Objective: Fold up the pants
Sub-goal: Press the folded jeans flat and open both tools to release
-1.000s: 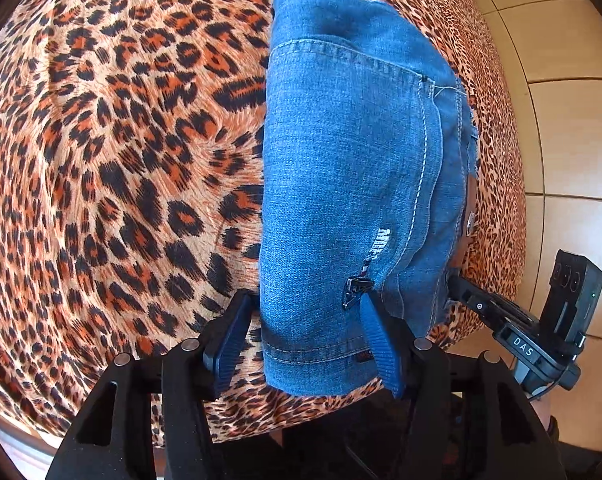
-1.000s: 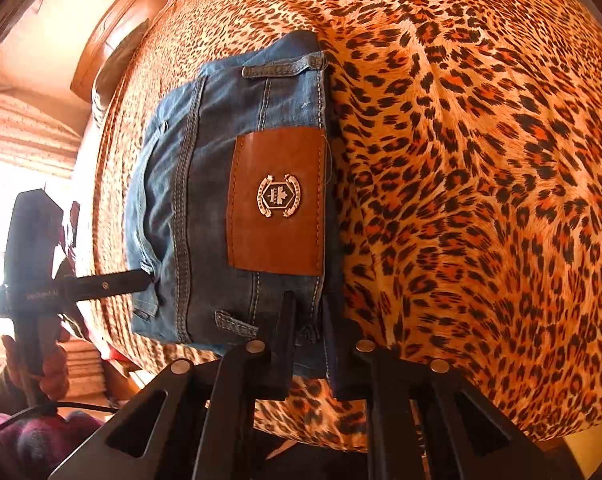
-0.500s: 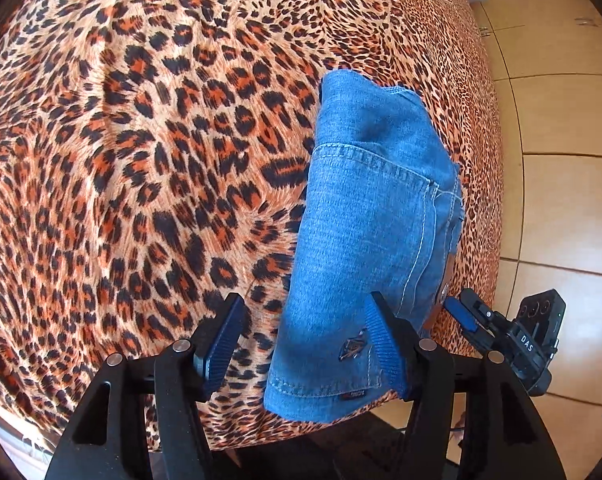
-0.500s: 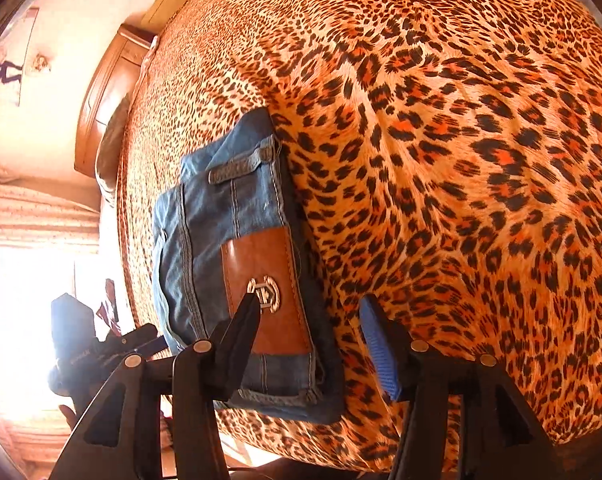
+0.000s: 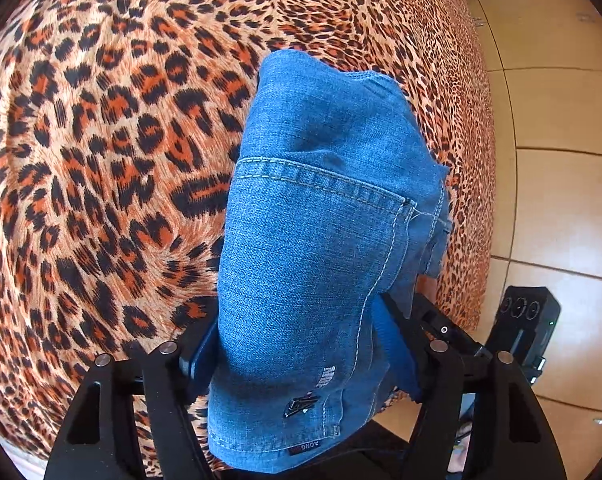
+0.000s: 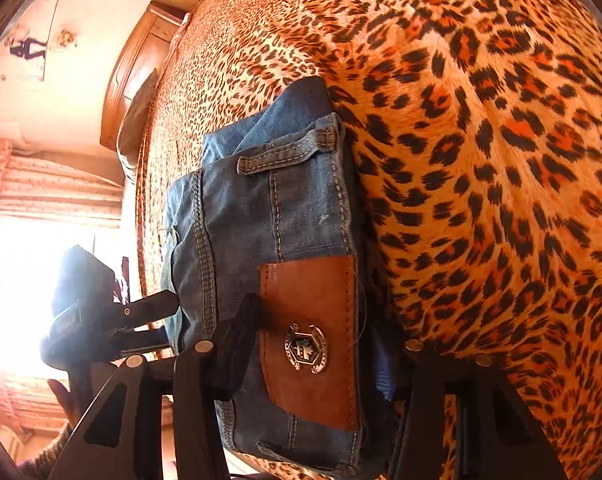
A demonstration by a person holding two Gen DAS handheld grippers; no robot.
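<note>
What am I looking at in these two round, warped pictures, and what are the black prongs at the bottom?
Each picture comes from a fisheye camera on a handheld two-finger gripper, looking along its fingers. The prongs are those fingers. In the left view, the left gripper straddles folded blue jeans lying on a leopard-print bedspread. The right gripper straddles the other end, at the brown leather patch. Each tool appears in the other's picture. Whether either actually pinches the denim is unclear.

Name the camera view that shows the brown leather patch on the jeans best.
The right wrist view: the leather patch faces the camera, metal emblem clear. The left wrist view shows only the jeans' plain denim side with a pocket seam; no patch is visible there.
</note>
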